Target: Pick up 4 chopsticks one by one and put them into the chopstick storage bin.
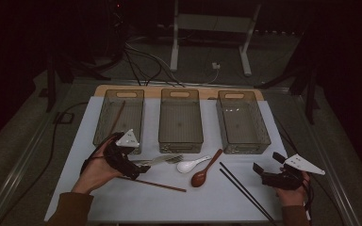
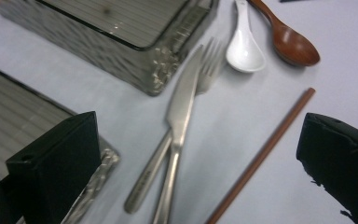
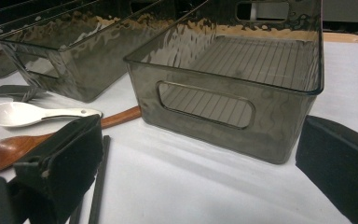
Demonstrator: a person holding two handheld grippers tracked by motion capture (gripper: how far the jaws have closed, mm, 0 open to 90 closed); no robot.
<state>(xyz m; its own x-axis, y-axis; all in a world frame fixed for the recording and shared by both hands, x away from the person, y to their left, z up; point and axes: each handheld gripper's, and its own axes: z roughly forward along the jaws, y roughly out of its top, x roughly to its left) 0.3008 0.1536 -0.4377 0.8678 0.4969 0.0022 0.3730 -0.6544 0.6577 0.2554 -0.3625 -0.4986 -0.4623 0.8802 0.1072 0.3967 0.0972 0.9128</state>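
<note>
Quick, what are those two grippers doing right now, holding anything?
Left gripper: open, holding nothing, above the knife and fork.
Right gripper: open, holding nothing.

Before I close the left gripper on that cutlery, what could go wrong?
The knife lies across the fork, so the open left gripper may pinch both or flick one away. The brown chopstick lies close beside them, near one jaw, and could get dragged. The bin corner sits close by; a wide approach might bump it.
</note>
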